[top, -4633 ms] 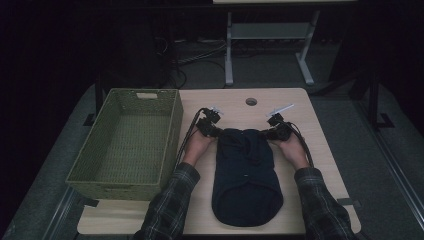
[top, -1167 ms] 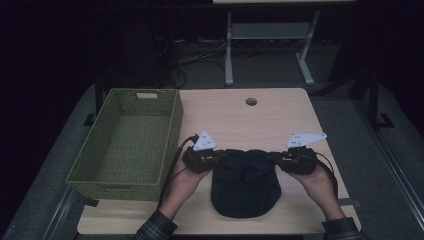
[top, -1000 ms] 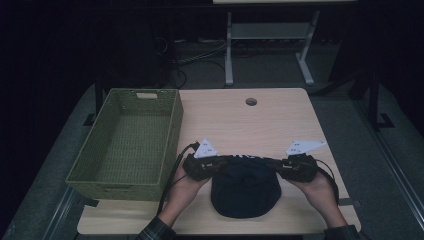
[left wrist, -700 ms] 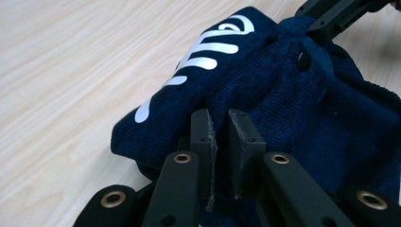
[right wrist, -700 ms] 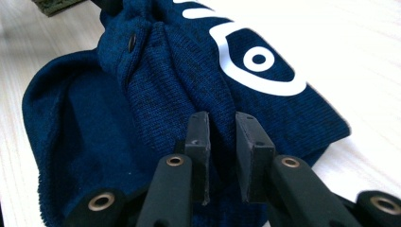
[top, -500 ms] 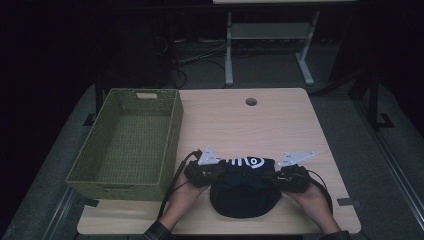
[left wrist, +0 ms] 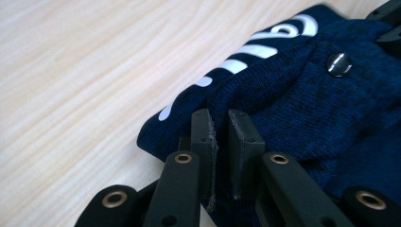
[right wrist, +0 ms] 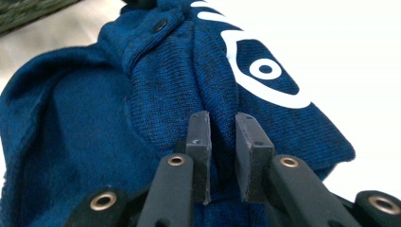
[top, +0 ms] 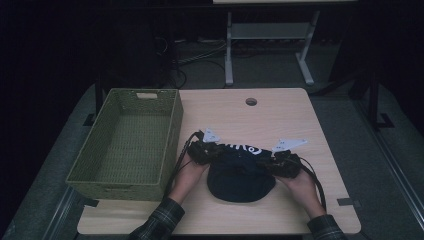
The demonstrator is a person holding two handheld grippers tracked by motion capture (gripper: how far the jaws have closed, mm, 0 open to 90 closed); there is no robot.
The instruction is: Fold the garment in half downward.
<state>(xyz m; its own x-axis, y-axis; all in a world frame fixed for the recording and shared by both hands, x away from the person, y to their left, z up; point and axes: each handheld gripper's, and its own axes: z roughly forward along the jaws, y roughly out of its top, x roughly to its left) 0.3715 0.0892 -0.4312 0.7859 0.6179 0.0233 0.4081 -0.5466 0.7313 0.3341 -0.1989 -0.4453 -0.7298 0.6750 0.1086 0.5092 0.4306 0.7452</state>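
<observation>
A person sits at a light wooden desk [top: 280, 115], forearms in plaid sleeves reaching in from the near edge, each hand holding a black two-jaw gripper. Between the hands, toward the near middle of the desk, lies a dark navy knitted garment [top: 240, 172], folded into a rounded bundle with white printed lettering along its far edge. The left gripper [top: 209, 150] sits at the bundle's left far corner, and its own view shows the jaws drawn nearly together, clenched on a ridge of the blue knit just beside the white lettering [left wrist: 246, 54]; a small dark snap button [left wrist: 339, 64] sits on the fabric farther along. The right gripper [top: 274, 162] sits at the bundle's right side, and its own view shows the jaws likewise pinching a raised fold of the same fabric, with a white ring-shaped print [right wrist: 265, 71] to the right of the fold and another snap button [right wrist: 160, 25] near the top. To the left of the garment, apart from it, stands an empty green woven basket [top: 170, 130] at the desk's left edge. A small round hole [top: 251, 102] marks the far part of the desk.
</observation>
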